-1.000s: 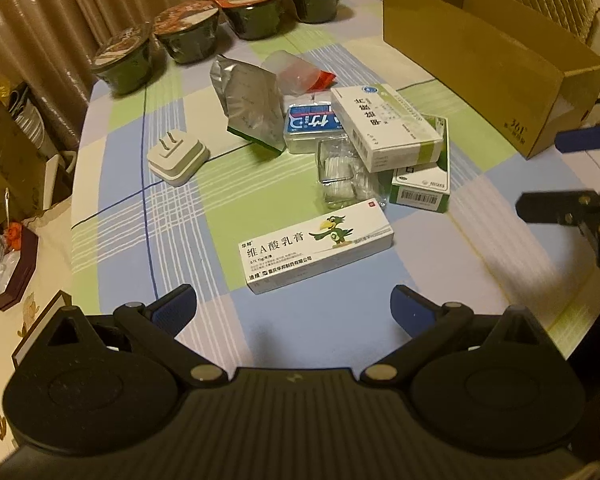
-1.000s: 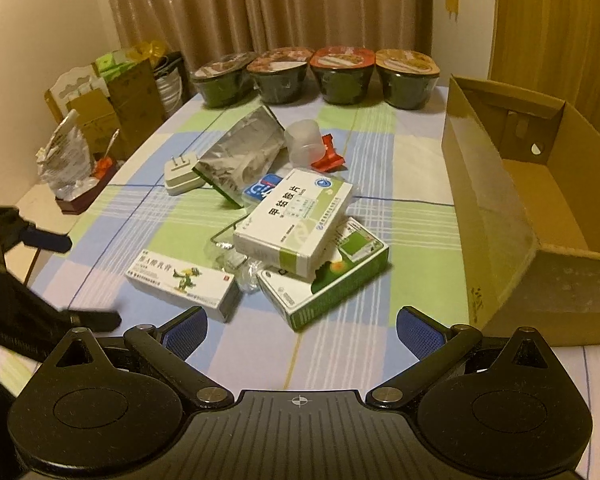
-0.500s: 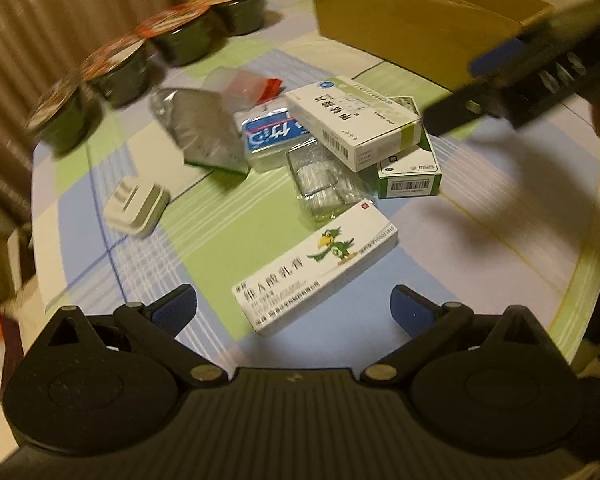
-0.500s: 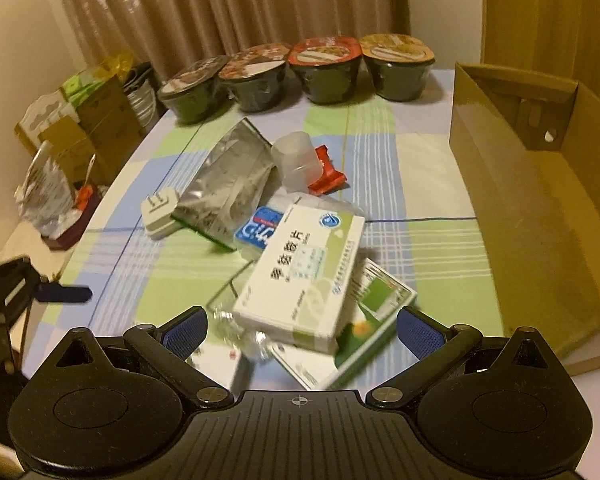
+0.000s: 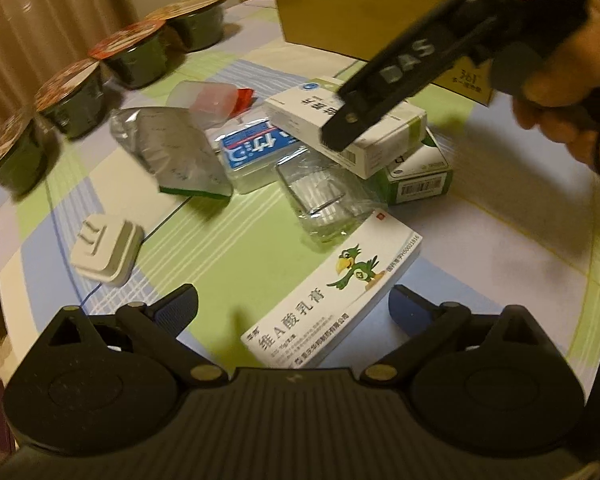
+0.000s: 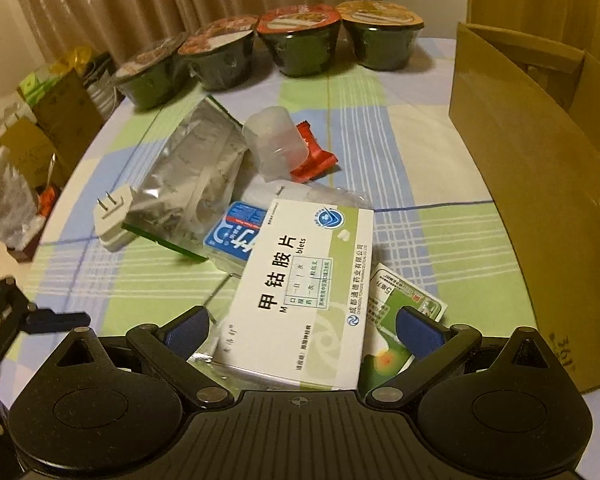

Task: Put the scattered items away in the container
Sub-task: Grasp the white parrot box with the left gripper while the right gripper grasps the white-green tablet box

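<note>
The table [image 6: 412, 168], under a checked green, blue and cream cloth, carries everything. Along its right edge stands the cardboard box [image 6: 540, 184], open at the top and well apart from the scattered heap. Four sealed dark bowls [image 6: 300, 40] line the far edge. In the middle of the heap a silver foil pouch [image 6: 196, 184] leans beside a clear plastic cup [image 6: 276, 144] lying on its side, with a red wrapper [image 6: 314, 160] just behind it. The white and green tablet box [image 6: 304, 280] lies on top of a green box [image 6: 404, 308] and a blue-labelled pack [image 6: 236, 236]. The long parrot box [image 5: 336, 292] lies nearest the left gripper [image 5: 294, 306], whose fingers are spread wide but closing, with that box's near end between them, not yet pinched. The right gripper [image 6: 302, 326] has its fingers spread and closing around the tablet box, pads not pressing it. A white plug [image 5: 106, 254] lies apart to the left.
</note>
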Demonstrator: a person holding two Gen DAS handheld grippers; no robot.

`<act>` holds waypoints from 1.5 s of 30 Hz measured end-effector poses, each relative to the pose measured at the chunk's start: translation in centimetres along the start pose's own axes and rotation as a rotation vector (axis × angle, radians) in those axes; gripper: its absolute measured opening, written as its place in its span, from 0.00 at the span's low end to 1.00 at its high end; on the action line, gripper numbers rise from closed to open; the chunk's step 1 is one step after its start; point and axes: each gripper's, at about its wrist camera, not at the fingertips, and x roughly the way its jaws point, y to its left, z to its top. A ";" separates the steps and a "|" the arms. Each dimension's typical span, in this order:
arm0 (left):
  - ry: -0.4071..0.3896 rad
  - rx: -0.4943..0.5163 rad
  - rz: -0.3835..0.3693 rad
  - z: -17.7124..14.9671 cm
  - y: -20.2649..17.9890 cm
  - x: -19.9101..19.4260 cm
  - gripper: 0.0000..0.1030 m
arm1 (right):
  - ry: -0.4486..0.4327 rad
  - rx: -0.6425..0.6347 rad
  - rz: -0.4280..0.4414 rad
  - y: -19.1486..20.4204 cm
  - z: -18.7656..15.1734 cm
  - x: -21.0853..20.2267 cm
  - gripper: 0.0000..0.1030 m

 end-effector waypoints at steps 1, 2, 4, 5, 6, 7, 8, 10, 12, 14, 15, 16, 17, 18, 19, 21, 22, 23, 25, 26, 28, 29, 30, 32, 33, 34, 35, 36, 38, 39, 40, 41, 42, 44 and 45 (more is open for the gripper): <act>0.001 0.013 -0.007 0.0 0.0 0.2 0.94 | 0.005 -0.012 0.004 -0.1 -0.1 0.1 0.75; 0.002 0.027 -0.014 0.1 -0.1 0.4 0.93 | 0.014 -0.017 0.018 -0.2 -0.1 0.1 0.75; 0.004 0.051 -0.029 0.2 -0.1 0.9 0.93 | 0.016 -0.028 0.024 -0.6 -0.3 -0.2 0.72; 0.006 0.060 -0.035 0.2 -0.1 1.0 0.92 | 0.012 -0.044 0.026 -0.7 -0.4 -0.5 0.72; 0.007 0.065 -0.040 0.3 -0.1 1.2 0.92 | 0.010 -0.061 0.024 -0.8 -0.5 -0.9 0.71; 0.006 0.067 -0.044 0.3 0.0 1.4 0.90 | 0.011 -0.075 0.026 -1.0 -0.7 -1.3 0.71; 0.005 0.065 -0.048 0.4 0.0 1.5 0.88 | 0.013 -0.087 0.027 -1.2 -0.9 -1.6 0.71; 0.014 0.051 -0.068 0.5 0.2 1.8 0.85 | 0.020 -0.114 0.033 -1.7 -1.5 -2.5 0.71; 0.031 0.029 -0.090 0.5 0.2 2.0 0.77 | 0.028 -0.136 0.038 -2.3 -2.1 -3.3 0.71; 0.060 0.011 -0.096 0.4 0.0 2.1 0.64 | 0.034 -0.152 0.040 -2.8 -2.9 -4.0 0.71; 0.070 0.006 -0.087 0.4 -0.3 2.1 0.63 | 0.035 -0.158 0.041 -3.1 -3.4 -4.5 0.71; 0.078 0.003 -0.076 0.3 -0.6 2.0 0.61 | 0.034 -0.164 0.041 -3.4 -3.9 -5.0 0.71; 0.090 -0.001 -0.069 0.3 -0.9 1.9 0.57 | 0.030 -0.171 0.037 -3.6 -4.3 -5.5 0.71; 0.105 -0.005 -0.069 0.3 -1.2 1.7 0.55 | 0.026 -0.182 0.033 -3.8 -4.7 -6.0 0.71; 0.122 -0.013 -0.074 0.4 -1.5 1.6 0.50 | 0.023 -0.195 0.031 -3.9 -5.2 -6.5 0.71; 0.152 -0.038 -0.095 0.4 -2.3 1.1 0.49 | 0.020 -0.216 0.026 -4.1 -6.2 -7.1 0.71; 0.161 -0.045 -0.110 0.4 -2.7 0.9 0.49 | 0.022 -0.225 0.024 -4.2 -6.7 -7.3 0.71; 0.169 -0.047 -0.126 0.4 -3.2 0.7 0.49 | 0.028 -0.226 0.024 -4.4 -7.1 -7.4 0.71; 0.173 -0.043 -0.136 0.5 -4.2 0.4 0.50 | 0.048 -0.212 0.031 -4.7 -7.6 -7.1 0.71; 0.175 -0.042 -0.135 0.6 -4.6 0.4 0.52 | 0.053 -0.207 0.034 -4.8 -7.6 -6.9 0.72; 0.174 -0.050 -0.123 0.7 -5.1 0.4 0.55 | 0.046 -0.206 0.038 -4.9 -7.7 -6.7 0.72; 0.175 -0.059 -0.115 0.8 -5.2 0.6 0.55 | 0.042 -0.210 0.039 -4.9 -7.8 -6.6 0.72; 0.178 -0.067 -0.109 0.9 -5.3 0.7 0.55 | 0.042 -0.215 0.040 -4.9 -7.8 -6.5 0.72; 0.183 -0.080 -0.096 1.1 -5.5 1.0 0.55 | 0.048 -0.217 0.040 -4.9 -7.8 -6.0 0.72; 0.187 -0.085 -0.089 1.2 -5.7 1.1 0.55 | 0.049 -0.213 0.040 -4.9 -7.8 -5.9 0.84; 0.188 -0.088 -0.081 1.3 -5.8 1.1 0.54 | 0.044 -0.210 0.032 -5.0 -7.8 -5.8 0.98; 0.187 -0.092 -0.076 1.4 -5.9 1.1 0.54 | 0.031 -0.207 0.025 -5.0 -7.7 -5.8 0.99; 0.183 -0.096 -0.073 1.5 -6.1 0.9 0.54 | 0.021 -0.206 0.028 -5.1 -7.7 -5.8 0.99; 0.175 -0.108 -0.068 1.7 -6.3 0.7 0.54 | 0.024 -0.208 0.027 -5.2 -7.5 -5.6 0.99; 0.173 -0.112 -0.064 1.8 -6.4 0.7 0.54 | 0.026 -0.204 0.030 -5.3 -7.5 -5.5 0.99; 0.173 -0.114 -0.062 1.8 -6.5 0.6 0.54 | 0.026 -0.201 0.032 -5.4 -7.4 -5.4 0.99; 0.172 -0.115 -0.060 1.9 -6.5 0.6 0.54 | 0.026 -0.200 0.031 -5.4 -7.4 -5.3 0.99; 0.172 -0.117 -0.059 2.0 -6.6 0.6 0.54 | 0.028 -0.199 0.032 -5.5 -7.4 -5.2 0.99; 0.173 -0.119 -0.056 2.1 -6.7 0.7 0.54 | 0.036 -0.193 0.033 -5.6 -7.3 -5.0 0.99; 0.171 -0.122 -0.055 2.2 -6.7 0.7 0.54 | 0.042 -0.187 0.034 -5.7 -7.3 -4.9 0.99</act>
